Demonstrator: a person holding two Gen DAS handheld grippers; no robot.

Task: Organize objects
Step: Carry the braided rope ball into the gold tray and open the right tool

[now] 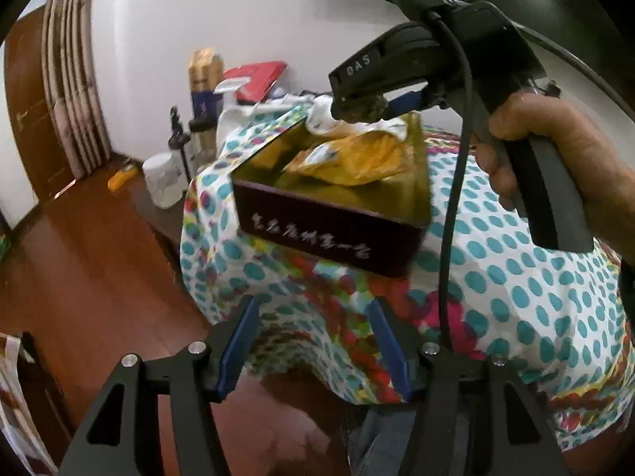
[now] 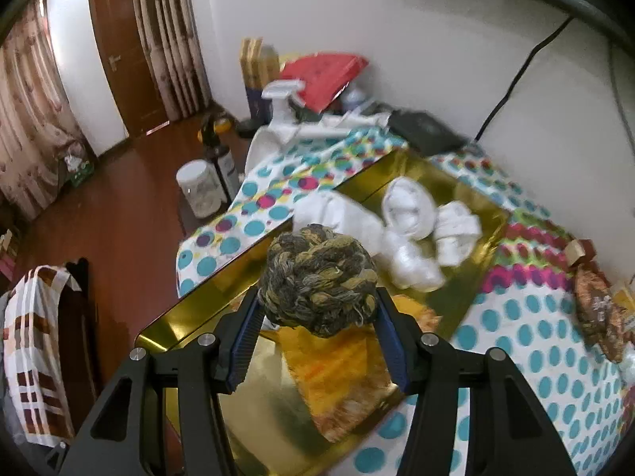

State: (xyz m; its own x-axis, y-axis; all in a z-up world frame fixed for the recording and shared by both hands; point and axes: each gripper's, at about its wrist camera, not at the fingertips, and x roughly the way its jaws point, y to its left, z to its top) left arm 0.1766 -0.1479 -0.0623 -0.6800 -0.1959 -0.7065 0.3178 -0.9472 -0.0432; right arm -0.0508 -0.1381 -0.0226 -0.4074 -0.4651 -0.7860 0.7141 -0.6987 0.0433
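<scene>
Our right tongs (image 2: pixel 317 309) grip a braided rope ball (image 2: pixel 317 277) above the gold-lined box (image 2: pixel 190 309), while our left tongs (image 1: pixel 313 341) hang spread and empty before the bench's dotted cloth (image 1: pixel 516 277). Beneath the ball lies an orange cloth (image 2: pixel 341 369); beyond it, rolled white socks (image 2: pixel 405 214) rest in the box. Farther back, a red bag (image 2: pixel 321 75) leans against the wall.

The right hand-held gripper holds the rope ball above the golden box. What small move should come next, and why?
Probably lower it a little and open the jaws. The right hand-held gripper is shut on the rope ball, which hangs over the gold-lined box, beside the white socks and the yellow cloth. The left hand-held gripper is open, away from the box.
</scene>
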